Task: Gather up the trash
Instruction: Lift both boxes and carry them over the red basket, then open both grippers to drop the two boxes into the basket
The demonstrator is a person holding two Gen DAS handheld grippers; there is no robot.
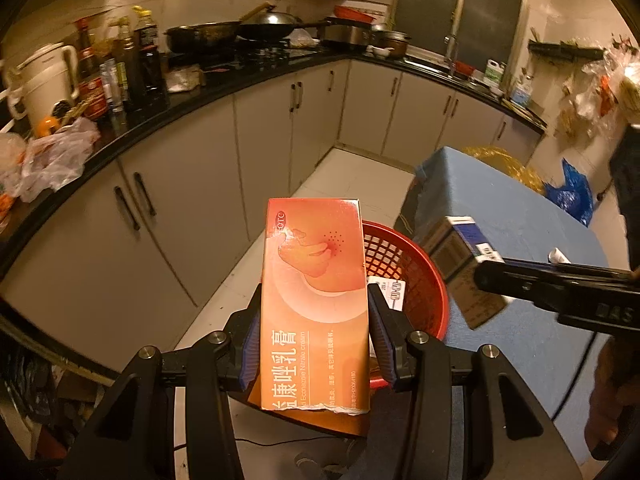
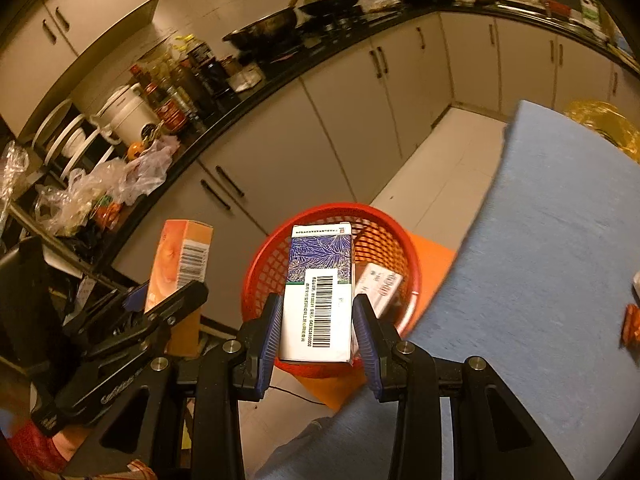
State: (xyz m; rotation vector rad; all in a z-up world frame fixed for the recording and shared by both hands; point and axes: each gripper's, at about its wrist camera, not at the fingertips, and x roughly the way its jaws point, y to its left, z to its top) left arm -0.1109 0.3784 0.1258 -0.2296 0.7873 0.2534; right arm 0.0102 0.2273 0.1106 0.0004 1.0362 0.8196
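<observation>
Your left wrist camera looks forward and down along its fingers, very close behind them, toward the red basket [image 1: 404, 264] and the kitchen cabinets [image 1: 256, 152]. Your right wrist camera does the same from the basket's [image 2: 256, 280] other side, slightly rolled. Both share the basket, the blue tabletop [image 1: 504, 208] and the black counter [image 2: 248, 92].

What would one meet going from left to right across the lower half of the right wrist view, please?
Left gripper holding the orange cream box → red mesh basket → blue-and-white barcoded box between the right gripper's pads → white box in the basket → blue tablecloth → small orange item at the right edge.
</observation>
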